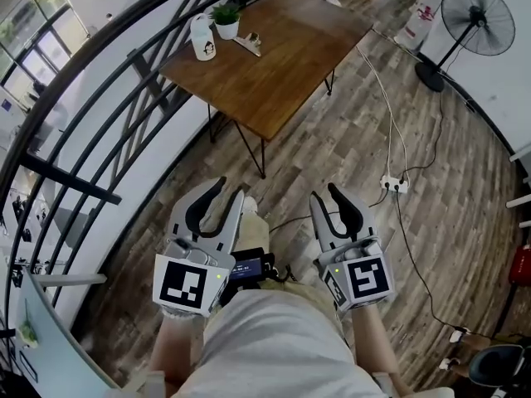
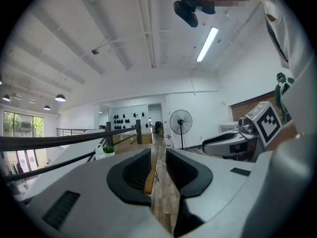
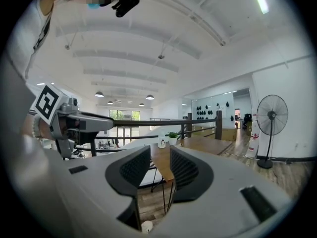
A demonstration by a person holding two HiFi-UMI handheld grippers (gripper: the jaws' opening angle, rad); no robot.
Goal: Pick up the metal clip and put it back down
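Note:
A wooden table (image 1: pixel 282 65) stands ahead on the plank floor. On its far left part lies a small pale object (image 1: pixel 248 41), likely the metal clip, too small to tell for sure. Both grippers are held low in front of the person, well short of the table and pointing toward it. My left gripper (image 1: pixel 226 196) (image 2: pixel 158 155) is open with nothing between its pads. My right gripper (image 1: pixel 328 194) (image 3: pixel 160 155) is open too and holds nothing. The table's edge (image 3: pixel 208 144) shows past the right gripper's jaws.
A white jug (image 1: pixel 203 38) and a potted plant (image 1: pixel 226 19) stand next to the small object. A dark railing (image 1: pixel 124 73) curves along the left. A standing fan (image 1: pixel 474 11) is at the back right. A power strip (image 1: pixel 393 184) with cables lies on the floor.

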